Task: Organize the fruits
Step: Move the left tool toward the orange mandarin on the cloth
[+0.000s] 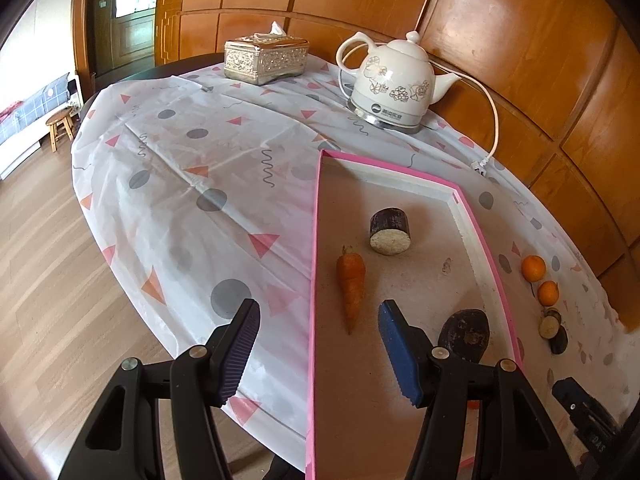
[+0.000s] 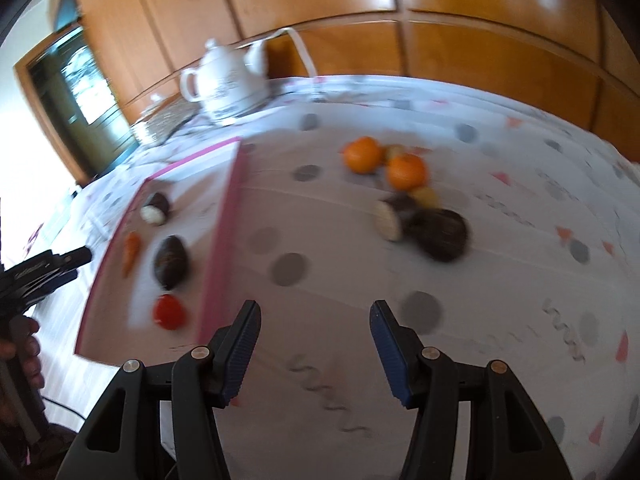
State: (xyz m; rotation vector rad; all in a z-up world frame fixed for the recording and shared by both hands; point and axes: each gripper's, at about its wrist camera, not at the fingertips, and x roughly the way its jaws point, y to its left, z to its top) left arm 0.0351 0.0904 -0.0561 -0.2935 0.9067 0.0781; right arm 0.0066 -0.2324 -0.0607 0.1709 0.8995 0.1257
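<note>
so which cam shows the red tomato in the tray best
The right wrist view. The tomato shows whole there, at the near end of the pink tray, though motion-blurred. In the left wrist view only an orange-red sliver shows beside the left gripper's frame, too little to identify.

A pink-rimmed tray [image 1: 316, 216] with a bare brown floor lies flat on the table. Inside it a small carrot [image 1: 351, 286] lies with its tip toward the camera, beside a dark-skinned cut piece [image 1: 389, 231] with a pale face, a dark oval fruit [image 1: 466, 330] and a red fruit [image 2: 169, 311]. Outside, well apart from the tray, two oranges [image 2: 362, 155] sit close together, next to more dark pieces [image 2: 442, 234], one with a pale cut face.
</note>
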